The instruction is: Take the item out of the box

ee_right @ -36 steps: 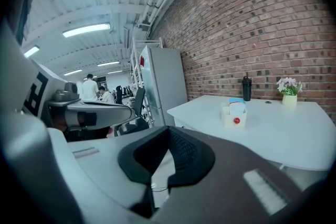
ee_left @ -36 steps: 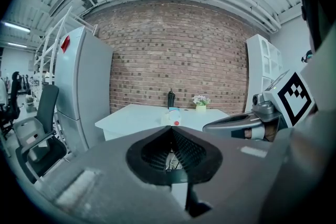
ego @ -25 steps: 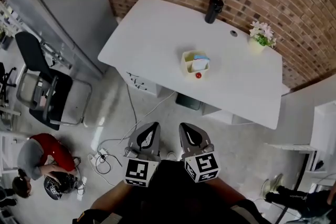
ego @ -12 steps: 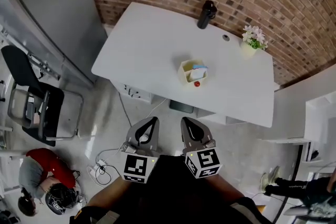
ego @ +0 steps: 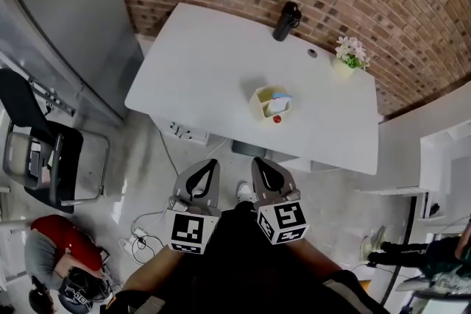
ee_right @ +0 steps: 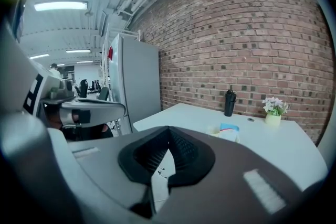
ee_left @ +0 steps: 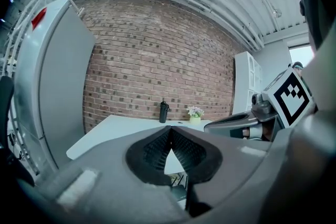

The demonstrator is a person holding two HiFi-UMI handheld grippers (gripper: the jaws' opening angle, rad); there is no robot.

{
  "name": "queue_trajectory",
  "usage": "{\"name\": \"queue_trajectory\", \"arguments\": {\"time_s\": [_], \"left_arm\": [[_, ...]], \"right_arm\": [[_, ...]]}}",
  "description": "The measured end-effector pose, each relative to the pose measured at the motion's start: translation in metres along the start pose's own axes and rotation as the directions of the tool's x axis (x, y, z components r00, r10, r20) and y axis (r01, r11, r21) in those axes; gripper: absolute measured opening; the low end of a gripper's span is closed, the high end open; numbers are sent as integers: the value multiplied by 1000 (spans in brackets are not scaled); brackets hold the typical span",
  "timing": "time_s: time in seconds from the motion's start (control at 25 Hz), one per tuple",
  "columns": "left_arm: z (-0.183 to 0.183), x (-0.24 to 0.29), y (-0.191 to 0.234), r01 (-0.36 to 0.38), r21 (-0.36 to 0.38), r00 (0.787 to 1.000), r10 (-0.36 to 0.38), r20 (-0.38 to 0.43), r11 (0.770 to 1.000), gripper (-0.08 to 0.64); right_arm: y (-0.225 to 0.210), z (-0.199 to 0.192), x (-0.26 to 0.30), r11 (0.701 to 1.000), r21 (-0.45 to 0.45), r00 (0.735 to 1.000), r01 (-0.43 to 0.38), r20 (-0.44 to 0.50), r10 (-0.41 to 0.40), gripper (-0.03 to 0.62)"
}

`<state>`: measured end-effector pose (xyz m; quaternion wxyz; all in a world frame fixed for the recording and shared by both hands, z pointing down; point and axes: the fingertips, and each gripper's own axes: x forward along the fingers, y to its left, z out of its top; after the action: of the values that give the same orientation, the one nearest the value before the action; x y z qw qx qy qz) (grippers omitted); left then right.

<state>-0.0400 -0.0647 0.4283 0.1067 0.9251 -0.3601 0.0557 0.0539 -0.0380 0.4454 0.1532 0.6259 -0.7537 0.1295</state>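
Observation:
A small pale yellow box (ego: 269, 102) sits near the middle of the white table (ego: 199, 62), with a blue and white item (ego: 280, 97) sticking out of it and a small red thing (ego: 277, 118) at its front. The box (ee_right: 216, 130) and item (ee_right: 229, 129) also show in the right gripper view, far ahead. My left gripper (ego: 212, 165) and right gripper (ego: 257, 162) hang side by side over the floor, short of the table's near edge. Both are shut and empty: the left gripper (ee_left: 169, 129) and right gripper (ee_right: 169, 128) each have their tips meeting.
A black bottle (ego: 285, 20) and a pot of flowers (ego: 349, 54) stand at the table's far side by the brick wall. A chair (ego: 44, 158), a crouching person in red (ego: 51, 250) and floor cables (ego: 143, 232) lie to the left. Another person (ego: 412, 257) stands at the right.
I have walked on towards the table, both grippers carried along together. The crouching person and chair have slid down and left in the head view. Both grippers stay shut.

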Motion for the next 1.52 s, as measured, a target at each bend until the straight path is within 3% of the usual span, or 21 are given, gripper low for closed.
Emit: {"name": "queue_trajectory", "arguments": {"time_s": [0.48, 0.92, 1.24, 1.52], "left_arm": [[10, 30, 18, -32, 2, 999, 32, 11, 999, 5], [6, 113, 10, -64, -12, 996, 63, -60, 998, 6], [-3, 175, -4, -99, -22, 990, 96, -100, 995, 6], [-11, 211, -7, -152, -33, 981, 146, -130, 988, 6]], "right_arm": [[-17, 11, 35, 999, -17, 999, -33, 4, 33, 2], [-89, 9, 79, 996, -26, 994, -86, -65, 84, 2], [-133, -3, 106, 980, -83, 976, -180, -137, 167, 3], [-167, -11, 126, 958, -126, 953, -257, -198, 230, 81]]}}
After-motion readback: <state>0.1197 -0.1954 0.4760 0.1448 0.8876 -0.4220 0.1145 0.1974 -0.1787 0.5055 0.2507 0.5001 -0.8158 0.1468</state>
